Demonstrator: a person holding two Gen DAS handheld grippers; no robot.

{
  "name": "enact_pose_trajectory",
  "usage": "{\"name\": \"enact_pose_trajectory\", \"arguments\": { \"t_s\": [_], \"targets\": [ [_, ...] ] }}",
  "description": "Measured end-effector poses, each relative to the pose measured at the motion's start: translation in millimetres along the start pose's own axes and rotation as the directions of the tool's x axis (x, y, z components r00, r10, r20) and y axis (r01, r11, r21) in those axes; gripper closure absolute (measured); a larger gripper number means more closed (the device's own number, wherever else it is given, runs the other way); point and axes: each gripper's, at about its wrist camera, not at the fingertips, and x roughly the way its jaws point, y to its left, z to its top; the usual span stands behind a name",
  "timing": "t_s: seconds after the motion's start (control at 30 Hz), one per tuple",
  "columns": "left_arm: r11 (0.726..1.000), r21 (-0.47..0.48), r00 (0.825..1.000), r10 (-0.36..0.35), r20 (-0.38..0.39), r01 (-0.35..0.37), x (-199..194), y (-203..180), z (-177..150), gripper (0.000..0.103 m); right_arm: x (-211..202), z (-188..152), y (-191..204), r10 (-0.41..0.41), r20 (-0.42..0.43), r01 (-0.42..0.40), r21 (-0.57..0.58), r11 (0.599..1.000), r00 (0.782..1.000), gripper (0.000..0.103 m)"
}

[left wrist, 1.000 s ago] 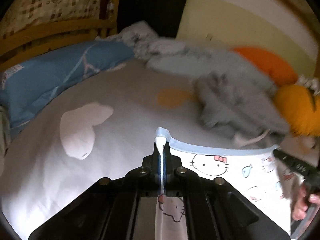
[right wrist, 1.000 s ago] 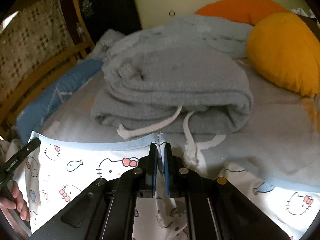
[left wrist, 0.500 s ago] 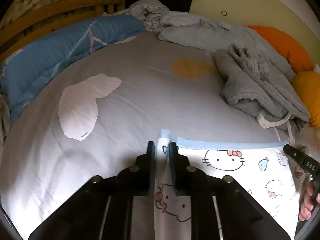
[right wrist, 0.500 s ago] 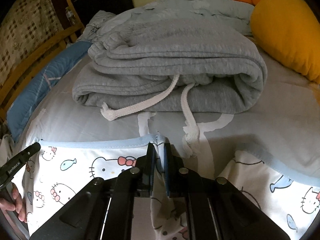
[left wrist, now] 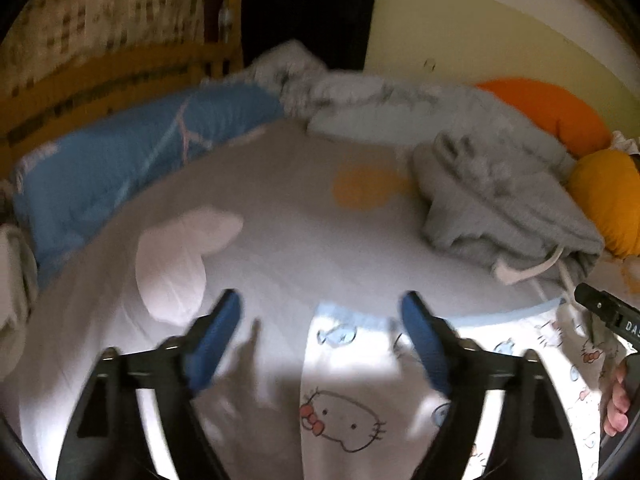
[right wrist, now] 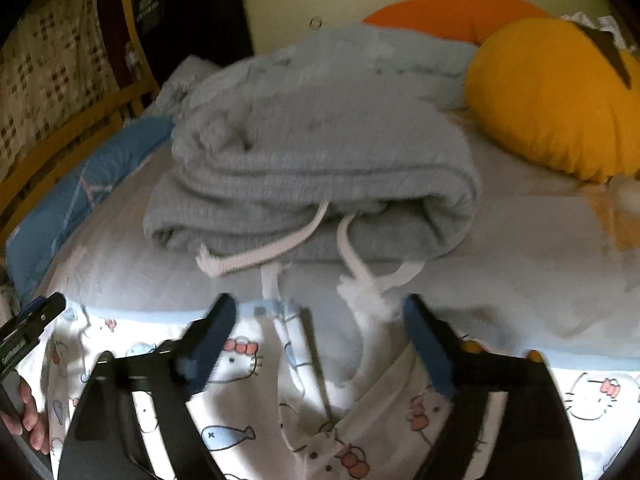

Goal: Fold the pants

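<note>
The white cat-print pants [left wrist: 352,412] with a light blue hem lie flat on the grey bed sheet [left wrist: 288,248]. My left gripper [left wrist: 320,316] is open and empty, its jaws wide apart over the pants' left corner. My right gripper [right wrist: 316,320] is open and empty over the pants [right wrist: 304,392] near the blue hem. Each view shows the other gripper at its side edge: the right one in the left wrist view [left wrist: 604,316], the left one in the right wrist view [right wrist: 32,324].
Folded grey sweatpants [right wrist: 316,176] with white drawstrings lie just beyond the hem; they also show in the left wrist view [left wrist: 504,208]. Orange [right wrist: 452,8] and yellow [right wrist: 556,96] cushions sit at the right. A blue pillow [left wrist: 132,164] and a wooden bed frame [left wrist: 104,84] are at the left.
Both grippers have opened wide and let go of the pants' blue hem, which now lies on the sheet. Both have lifted back slightly.
</note>
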Motion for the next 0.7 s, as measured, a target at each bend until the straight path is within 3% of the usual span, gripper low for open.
{"name": "enact_pose_trajectory", "arguments": {
  "t_s": [0.1,0.2,0.3,0.37,0.43,0.7],
  "targets": [
    [1.000,0.018,0.992,0.016,0.127,-0.018,-20,-4,3,0.001,-13,3,-5,-0.020,0.064,0.019,0.020,1.000,0.998,0.014],
    [1.000,0.016,0.977,-0.020,0.211,0.017,-35,-4,5,0.001,-26,6,-9,-0.050,0.123,0.047,0.030,0.998,0.991,0.014],
    [0.998,0.017,0.961,-0.068,0.267,0.066,-45,-3,5,0.001,-40,9,-10,-0.065,0.185,0.060,0.028,0.998,0.981,0.013],
    [0.998,0.042,0.951,-0.065,0.303,0.055,-51,-6,6,0.001,-50,9,-10,-0.069,0.233,0.064,0.027,0.998,0.970,0.010],
    [0.998,0.062,0.940,-0.050,0.336,0.031,-58,-10,5,0.001,-60,9,-9,-0.067,0.276,0.063,0.023,0.998,0.959,0.001],
    [0.998,0.054,0.904,-0.039,0.426,0.017,-76,-9,4,0.001,-92,8,2,0.010,0.370,-0.004,-0.017,1.000,0.929,0.001]
  ]
}}
